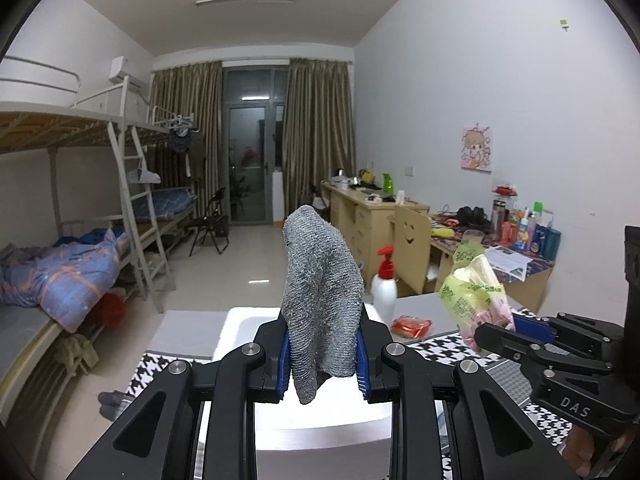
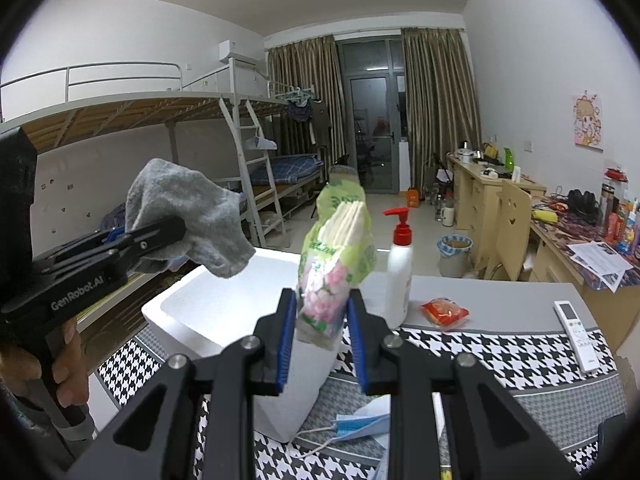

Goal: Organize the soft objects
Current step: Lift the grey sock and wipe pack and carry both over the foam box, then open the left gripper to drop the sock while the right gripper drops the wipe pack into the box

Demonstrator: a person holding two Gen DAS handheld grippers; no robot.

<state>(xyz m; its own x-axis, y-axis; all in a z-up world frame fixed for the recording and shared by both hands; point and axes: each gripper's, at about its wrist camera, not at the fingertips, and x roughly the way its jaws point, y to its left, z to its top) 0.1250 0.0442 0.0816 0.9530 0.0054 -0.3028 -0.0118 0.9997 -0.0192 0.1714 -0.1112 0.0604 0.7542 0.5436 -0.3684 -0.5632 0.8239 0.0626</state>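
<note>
Two claws were raised side by side above a white foam box, each clamped on something soft. The left claw had its blue pads pressed narrowly against a grey knitted cloth, which stood up between the fingers and drooped below them in a loose flap; in the right wrist view the same cloth hung over the box's open top, held clear of the rim. The right claw was closed to a similar narrow gap on a pack of tissues in green and pink floral wrapping, gripped near its lower end, tilted upright, with white tissue edges showing near the top. From the left wrist view that pack hung just to the right of the cloth, apart from it.

The box sat on a tabletop covered in a black-and-white houndstooth cloth. Behind the box stood a white pump bottle with a red top, and just right of it lay a small red packet. A white remote control rested farther right, and a blue face mask lay near the front edge beside the box. A hand gripped the left claw's handle at the far left.
</note>
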